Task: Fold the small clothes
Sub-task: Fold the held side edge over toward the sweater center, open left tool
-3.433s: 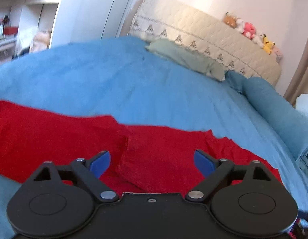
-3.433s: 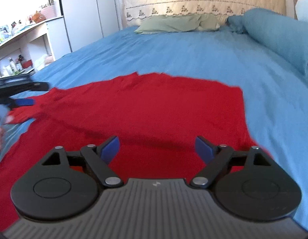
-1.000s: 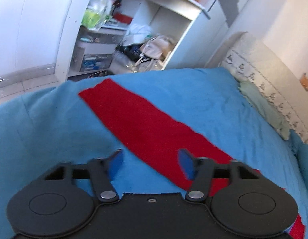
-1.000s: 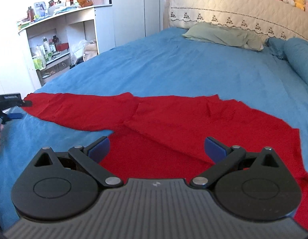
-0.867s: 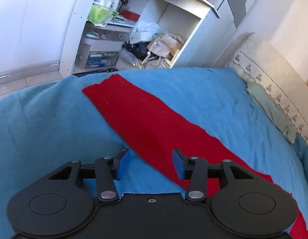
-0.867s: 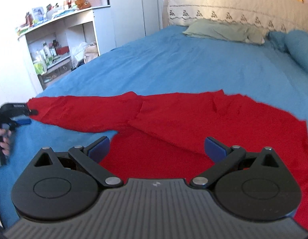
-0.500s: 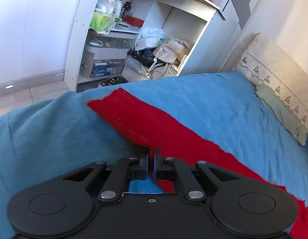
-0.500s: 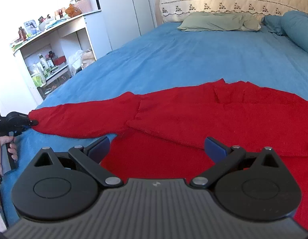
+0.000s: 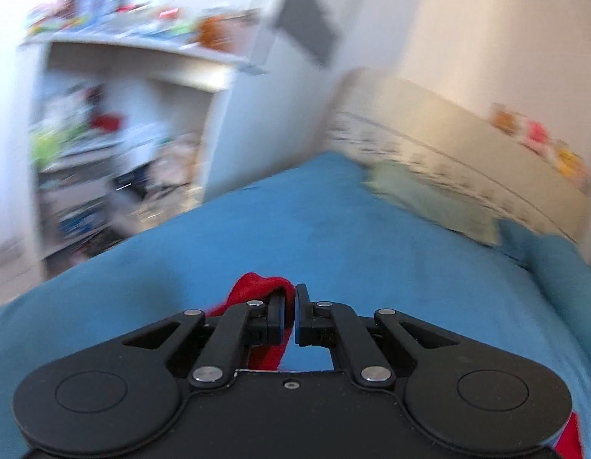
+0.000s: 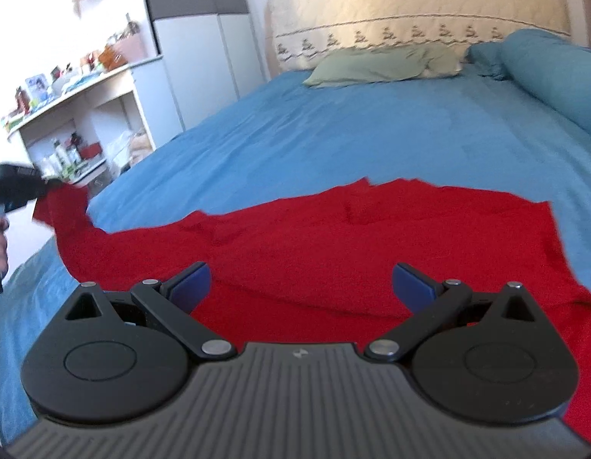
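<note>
A red long-sleeved garment [image 10: 372,244] lies spread across the blue bed [image 10: 372,134]. My left gripper [image 9: 295,306] is shut on the end of its red sleeve [image 9: 257,287] and holds it lifted above the bed. In the right wrist view the left gripper [image 10: 47,185] shows at the far left with the sleeve [image 10: 66,210] hanging from it. My right gripper [image 10: 301,281] is open and empty, just above the garment's body near the bed's front edge.
A green pillow [image 10: 379,63] and a blue bolster [image 10: 544,72] lie by the cream headboard [image 10: 410,7]. A cluttered white shelf unit [image 10: 73,126] and a wardrobe [image 10: 203,38] stand left of the bed. The left wrist view is motion-blurred.
My left gripper closed on the sleeve end and lifted it off the bed, swinging right. The right gripper stayed open over the garment's body.
</note>
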Action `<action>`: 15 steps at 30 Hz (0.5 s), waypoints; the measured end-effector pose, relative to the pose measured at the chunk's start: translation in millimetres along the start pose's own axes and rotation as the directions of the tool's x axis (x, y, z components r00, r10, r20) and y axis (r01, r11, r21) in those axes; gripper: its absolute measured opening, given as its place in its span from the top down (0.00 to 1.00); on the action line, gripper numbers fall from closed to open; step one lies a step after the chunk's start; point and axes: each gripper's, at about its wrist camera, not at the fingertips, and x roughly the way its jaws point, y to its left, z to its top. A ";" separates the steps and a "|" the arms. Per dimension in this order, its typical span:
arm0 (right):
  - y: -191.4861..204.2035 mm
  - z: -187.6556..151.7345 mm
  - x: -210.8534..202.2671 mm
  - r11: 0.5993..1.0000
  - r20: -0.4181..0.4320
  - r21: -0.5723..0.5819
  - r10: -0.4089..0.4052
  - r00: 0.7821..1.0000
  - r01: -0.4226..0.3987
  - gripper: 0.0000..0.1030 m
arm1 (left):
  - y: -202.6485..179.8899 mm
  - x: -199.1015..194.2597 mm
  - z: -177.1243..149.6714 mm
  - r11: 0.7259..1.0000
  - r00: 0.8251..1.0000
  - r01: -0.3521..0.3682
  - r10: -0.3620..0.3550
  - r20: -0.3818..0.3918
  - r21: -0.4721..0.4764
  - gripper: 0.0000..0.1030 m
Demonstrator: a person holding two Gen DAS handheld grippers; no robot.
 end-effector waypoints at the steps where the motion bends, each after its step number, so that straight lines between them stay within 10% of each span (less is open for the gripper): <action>1: -7.8 0.2 -5.5 1.000 0.008 0.008 -0.004 1.000 0.004 0.00 | -21.5 1.0 1.7 0.999 0.999 0.038 -0.038 0.001 0.020 0.97; 9: -82.9 -3.3 -55.2 0.995 0.057 0.060 -0.082 0.995 0.078 0.00 | -202.4 28.5 -44.4 0.945 0.952 0.301 -0.289 -0.104 0.129 0.97; 15: -136.1 -11.9 -78.3 0.981 0.035 0.161 -0.115 0.993 0.108 0.00 | -263.9 77.7 -137.3 0.943 0.921 0.307 -0.260 -0.292 0.130 0.96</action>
